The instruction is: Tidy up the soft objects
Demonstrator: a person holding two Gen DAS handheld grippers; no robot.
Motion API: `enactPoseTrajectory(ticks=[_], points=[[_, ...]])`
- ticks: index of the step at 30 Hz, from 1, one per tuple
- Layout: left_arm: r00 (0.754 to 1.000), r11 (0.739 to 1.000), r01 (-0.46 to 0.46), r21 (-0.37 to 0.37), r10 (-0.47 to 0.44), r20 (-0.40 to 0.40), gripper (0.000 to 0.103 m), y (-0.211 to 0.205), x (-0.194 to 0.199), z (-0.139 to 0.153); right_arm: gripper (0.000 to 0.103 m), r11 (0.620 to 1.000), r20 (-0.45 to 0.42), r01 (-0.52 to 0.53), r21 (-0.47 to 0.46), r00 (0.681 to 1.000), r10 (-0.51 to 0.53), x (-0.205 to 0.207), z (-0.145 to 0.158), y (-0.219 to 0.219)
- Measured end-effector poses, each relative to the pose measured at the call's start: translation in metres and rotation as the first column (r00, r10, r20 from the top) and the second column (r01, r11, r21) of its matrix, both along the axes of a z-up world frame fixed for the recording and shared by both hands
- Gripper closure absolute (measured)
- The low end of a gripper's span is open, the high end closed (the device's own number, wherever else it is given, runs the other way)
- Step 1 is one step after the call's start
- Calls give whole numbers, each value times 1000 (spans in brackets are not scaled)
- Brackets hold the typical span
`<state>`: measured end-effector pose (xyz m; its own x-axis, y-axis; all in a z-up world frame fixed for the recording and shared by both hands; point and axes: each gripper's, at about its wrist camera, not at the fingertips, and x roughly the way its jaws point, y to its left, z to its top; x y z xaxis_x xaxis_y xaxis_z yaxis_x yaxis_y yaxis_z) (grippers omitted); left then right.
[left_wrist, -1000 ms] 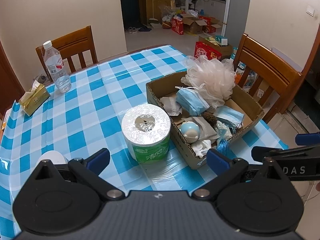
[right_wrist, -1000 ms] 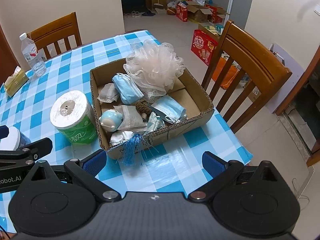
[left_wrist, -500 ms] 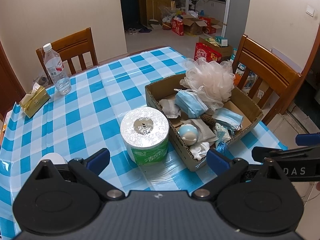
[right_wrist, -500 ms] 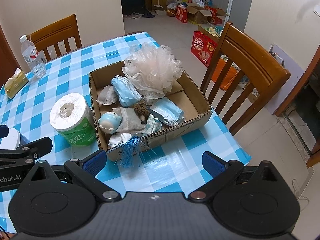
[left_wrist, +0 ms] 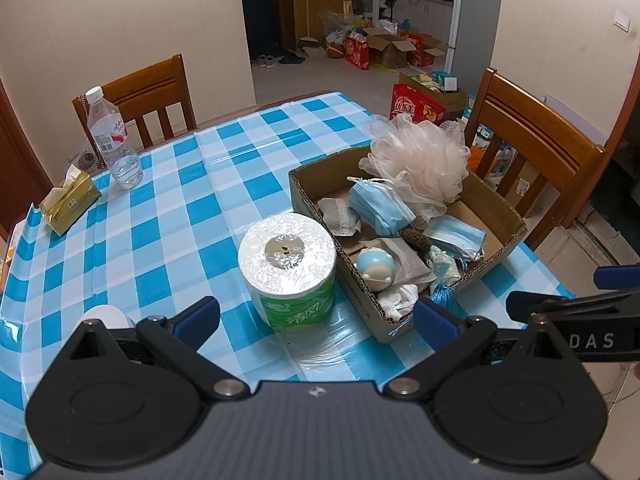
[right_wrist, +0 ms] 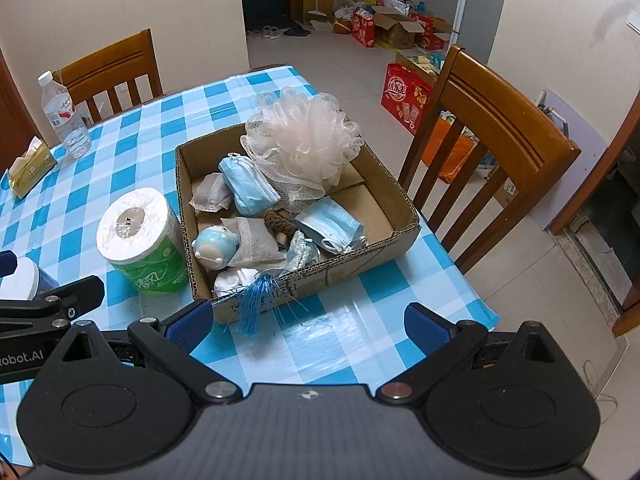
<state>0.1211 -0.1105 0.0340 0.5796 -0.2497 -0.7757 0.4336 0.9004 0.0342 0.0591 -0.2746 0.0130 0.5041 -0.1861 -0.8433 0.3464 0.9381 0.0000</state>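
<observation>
A cardboard box (left_wrist: 502, 210) (right_wrist: 400, 240) on the blue checked table holds a pale mesh bath pouf (left_wrist: 420, 160) (right_wrist: 302, 136), blue face masks (left_wrist: 380, 204) (right_wrist: 248, 186), a small blue round toy (left_wrist: 376, 266) (right_wrist: 214, 246), grey pouches and a blue tassel (right_wrist: 256, 304) hanging over the near wall. A toilet paper roll (left_wrist: 288, 270) (right_wrist: 138, 236) in green wrap stands left of the box. My left gripper (left_wrist: 316, 316) is open, low and in front of the roll. My right gripper (right_wrist: 306, 320) is open, in front of the box.
A water bottle (left_wrist: 114, 140) (right_wrist: 64, 114) and a tissue pack (left_wrist: 68, 202) (right_wrist: 30, 168) sit at the far left. A white lid (left_wrist: 106, 314) (right_wrist: 18, 280) lies at the near left. Wooden chairs (left_wrist: 536, 160) (right_wrist: 492, 148) stand right and behind. The table's edge (right_wrist: 460, 280) drops off at right.
Both grippers have drawn back and up slightly, so the box and roll look a little farther away. Nothing on the table has moved.
</observation>
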Motion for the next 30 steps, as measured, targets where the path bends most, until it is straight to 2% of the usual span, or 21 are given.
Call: enactPoseTrajectory(ticks=[30], points=[[1000, 1000, -1, 4, 1, -1, 1, -4, 0, 2, 0, 1000, -2, -1, 2, 1000, 1, 1, -2, -5]])
